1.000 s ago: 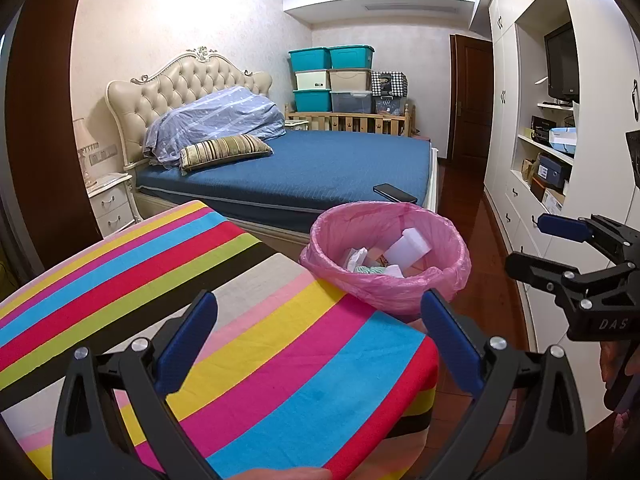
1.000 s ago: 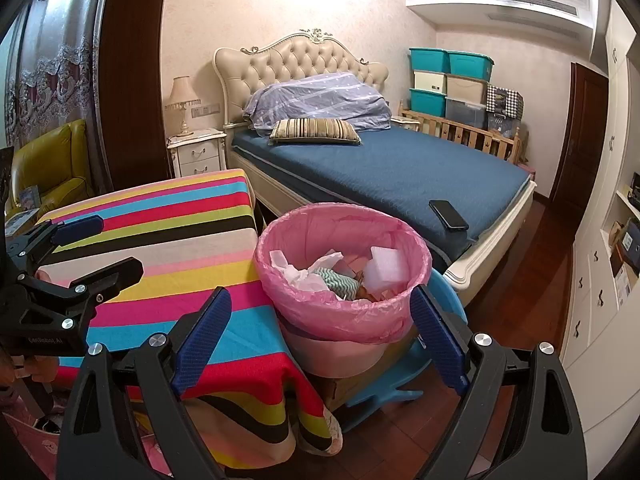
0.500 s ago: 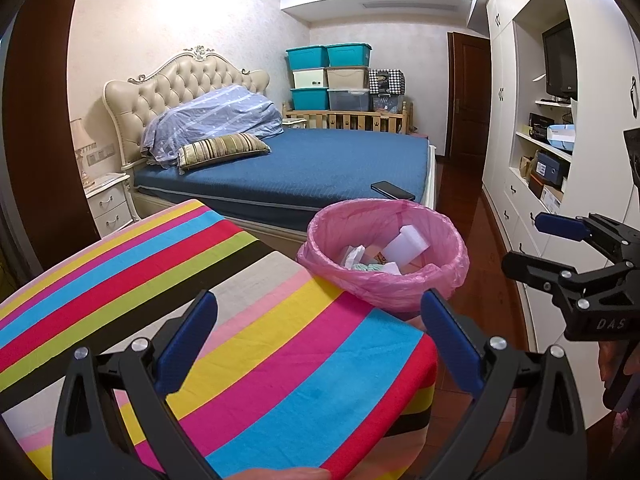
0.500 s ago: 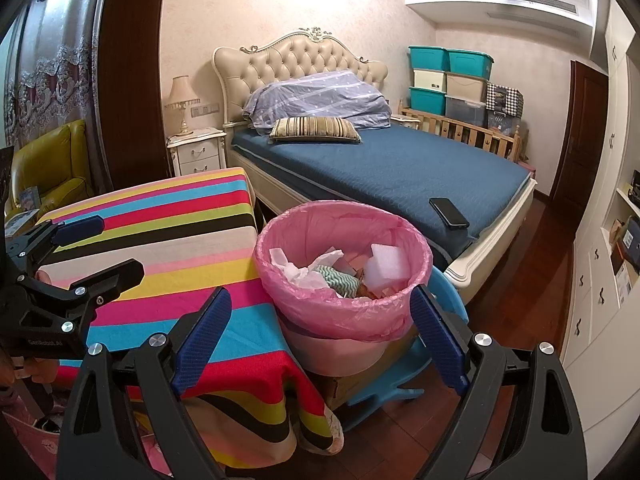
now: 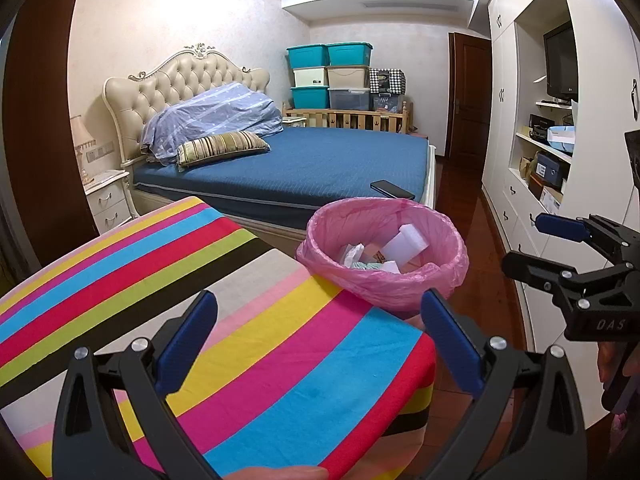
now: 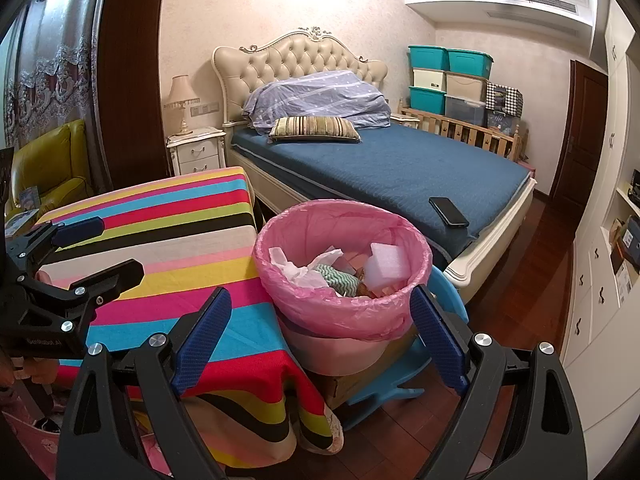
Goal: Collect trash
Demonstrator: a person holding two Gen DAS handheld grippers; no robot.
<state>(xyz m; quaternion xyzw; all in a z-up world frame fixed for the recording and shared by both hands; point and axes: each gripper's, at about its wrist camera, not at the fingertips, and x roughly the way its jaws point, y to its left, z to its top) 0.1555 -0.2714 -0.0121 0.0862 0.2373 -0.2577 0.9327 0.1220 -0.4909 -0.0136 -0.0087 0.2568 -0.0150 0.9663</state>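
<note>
Table: your left gripper [image 5: 320,338] hangs over the striped tablecloth [image 5: 208,304]; nothing lies on the cloth between or ahead of its fingers; the cloth's corner drops away just under your right gripper [image 6: 320,330].
Bed: the blue bed [image 6: 392,168] runs behind the bin, well beyond both grippers; a black phone [image 6: 448,211] lies near its closest corner, just past the bin's far rim.
Beyond: teal and beige storage boxes [image 5: 330,76] stacked by a wooden rail at the far wall; white cabinets [image 5: 504,152] along your right side; a nightstand [image 6: 196,152] with a lamp to the left of the bed.
Under the bin: a blue plastic stool [image 6: 404,372] and a cardboard box show beneath it.
Trash bin: the pink-lined trash bin [image 6: 344,268] stands straight ahead of your right gripper, close to its fingertips, and ahead-right of your left gripper, touching the table edge.
Contents: crumpled white paper [image 6: 304,268], a green zigzag cloth [image 6: 340,278] and a white foam block [image 6: 388,264] sit inside; the liner folds over the rim.
Left gripper: spread wide, holding nothing.
Right gripper: spread wide, holding nothing; the bin's near rim shows between its blue pads [image 6: 204,328], untouched.
</note>
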